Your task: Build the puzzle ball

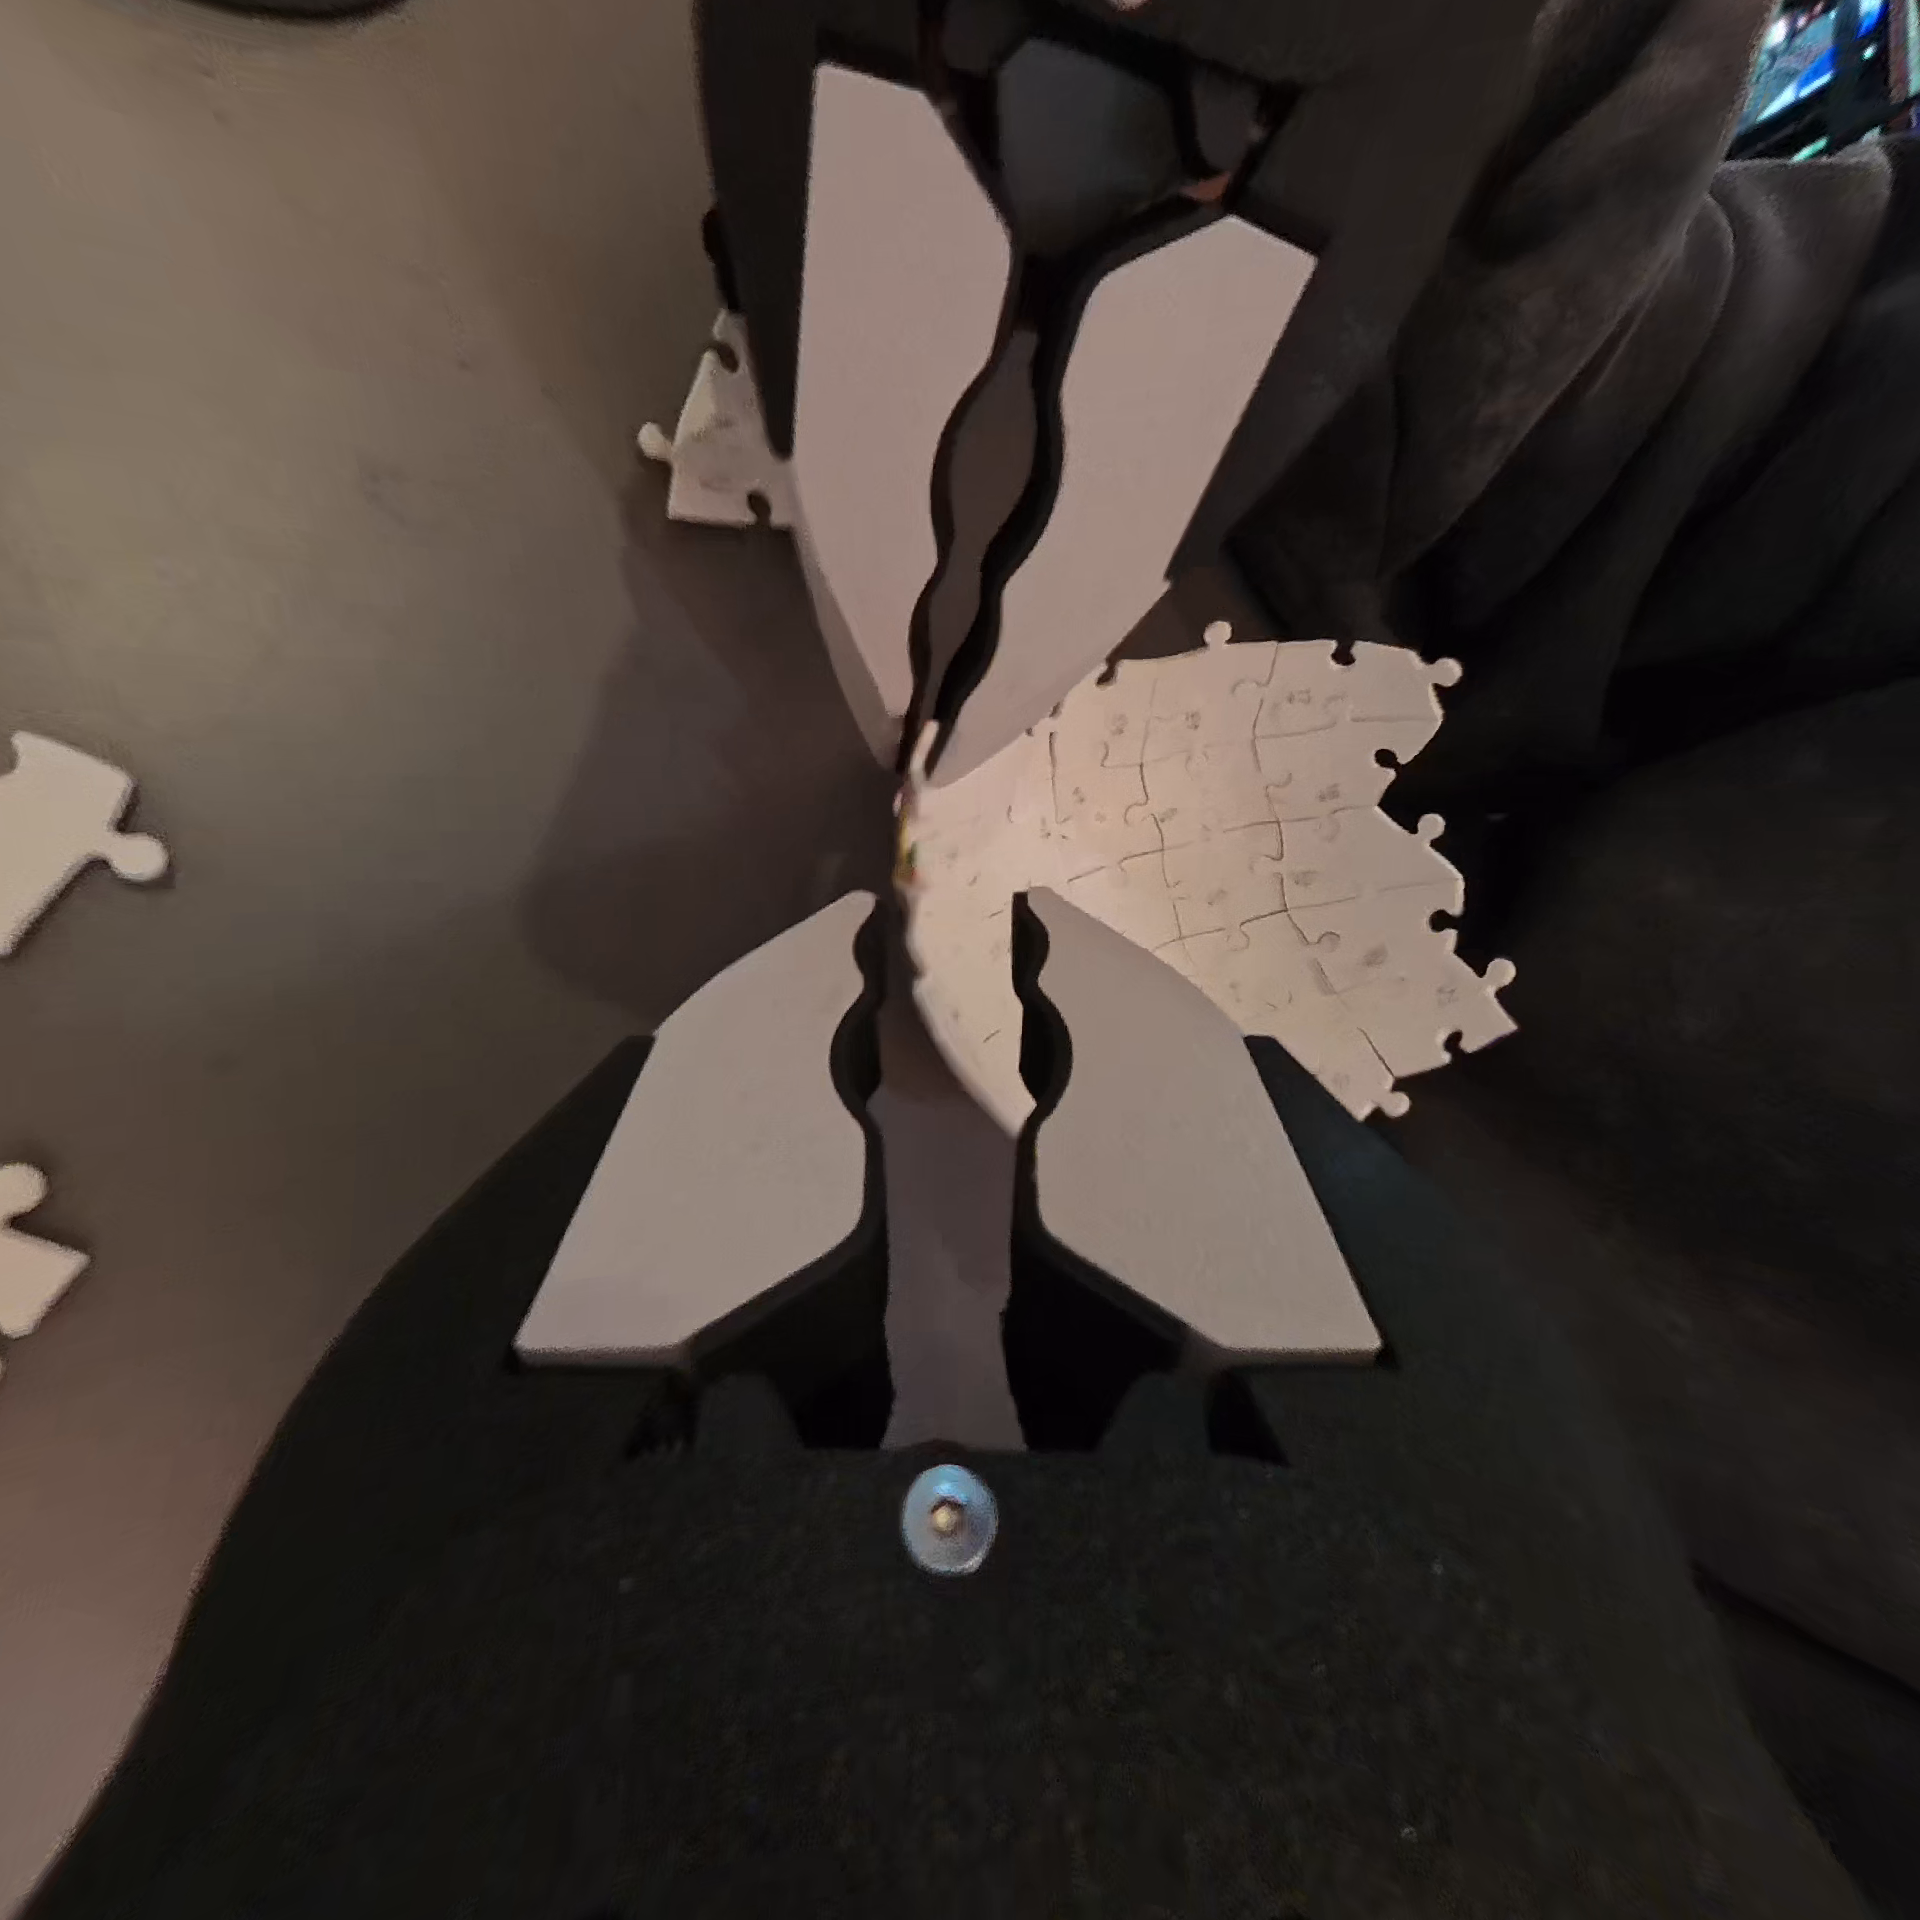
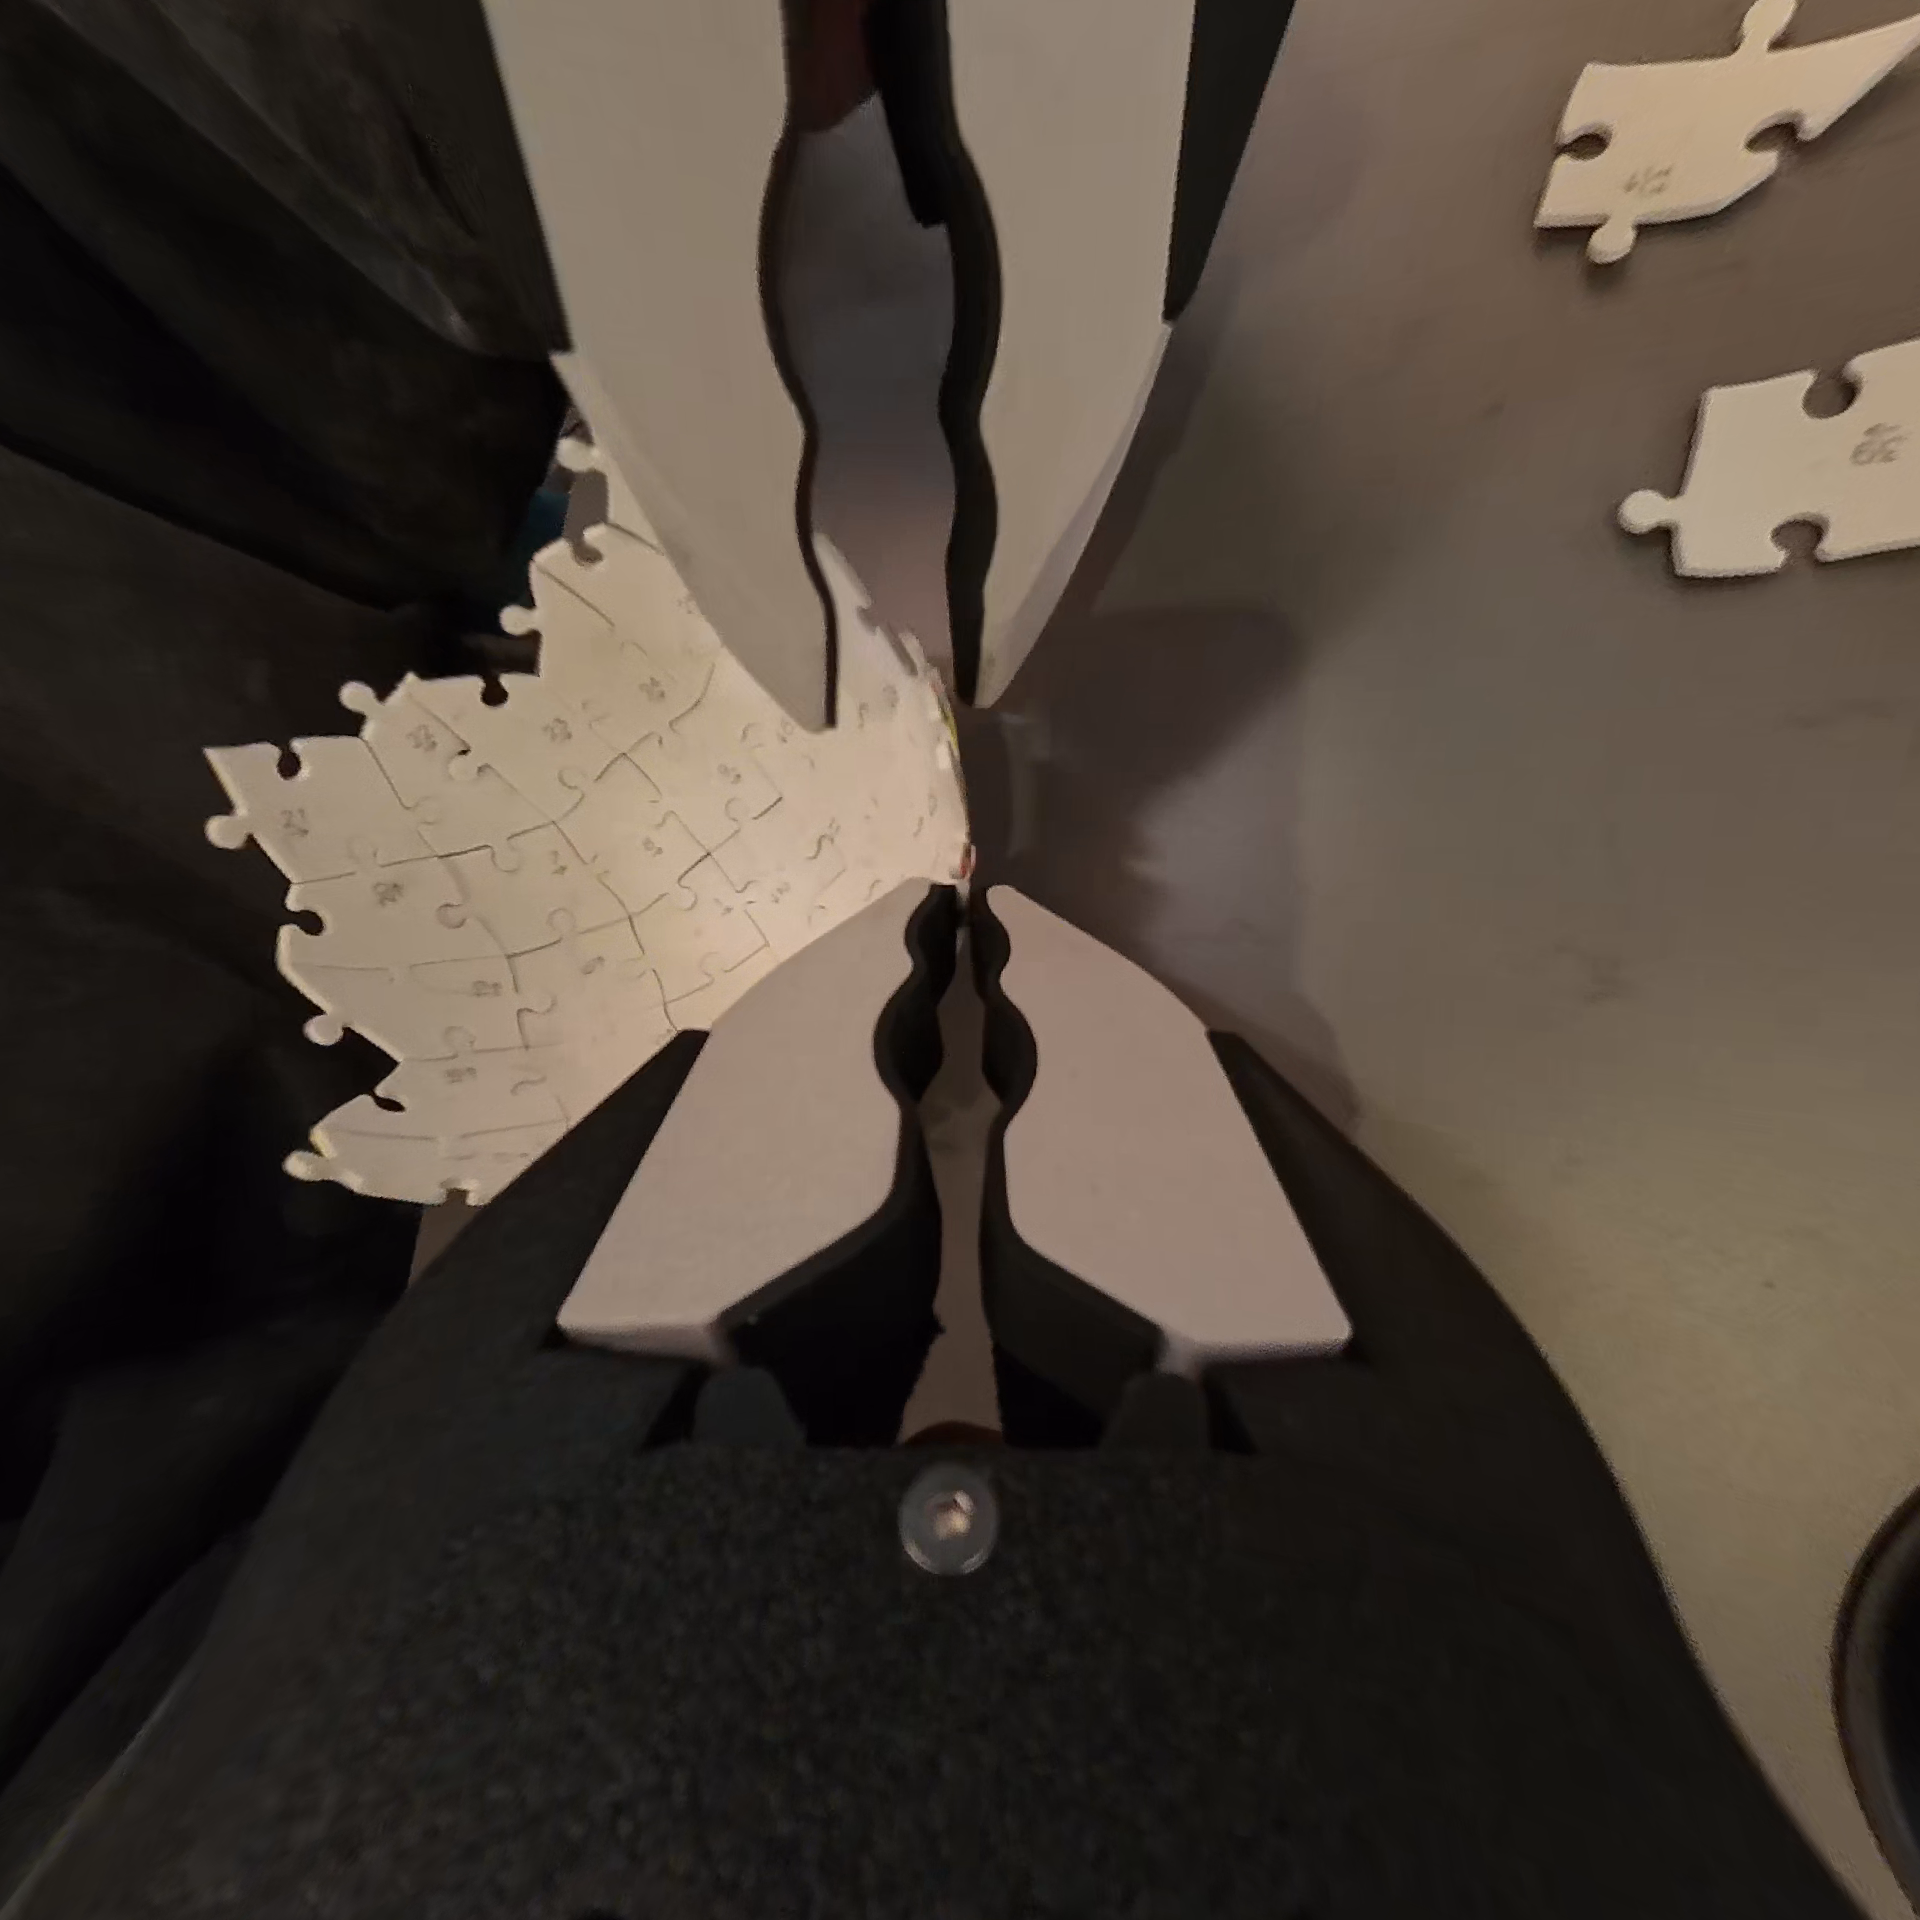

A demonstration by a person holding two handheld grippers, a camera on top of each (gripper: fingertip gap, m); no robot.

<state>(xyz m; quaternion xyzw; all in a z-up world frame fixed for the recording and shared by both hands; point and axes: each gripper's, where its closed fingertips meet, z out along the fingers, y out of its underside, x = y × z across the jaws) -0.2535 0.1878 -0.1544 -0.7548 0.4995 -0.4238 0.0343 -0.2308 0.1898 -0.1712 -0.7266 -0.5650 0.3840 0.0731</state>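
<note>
White curved puzzle section (image 2: 540,914) – two grippers, four loose pieces

The gripper (image 1: 940,904) bodies look like matt black plastic with a fine grainy texture; their fingers (image 1: 727,1143) carry smooth, matt white faces edged in black wavy pads that look rubbery. A shiny metal screw (image 1: 948,1519) sits in each body. The curved puzzle shell (image 1: 1247,862) and the loose pieces (image 2: 1808,468) look like smooth, matt off-white card or plastic. The table (image 1: 312,416) is smooth, dull grey with a faint sheen. On the right, dark grey cloth (image 1: 1662,416) lies folded, soft and fuzzy.
</note>
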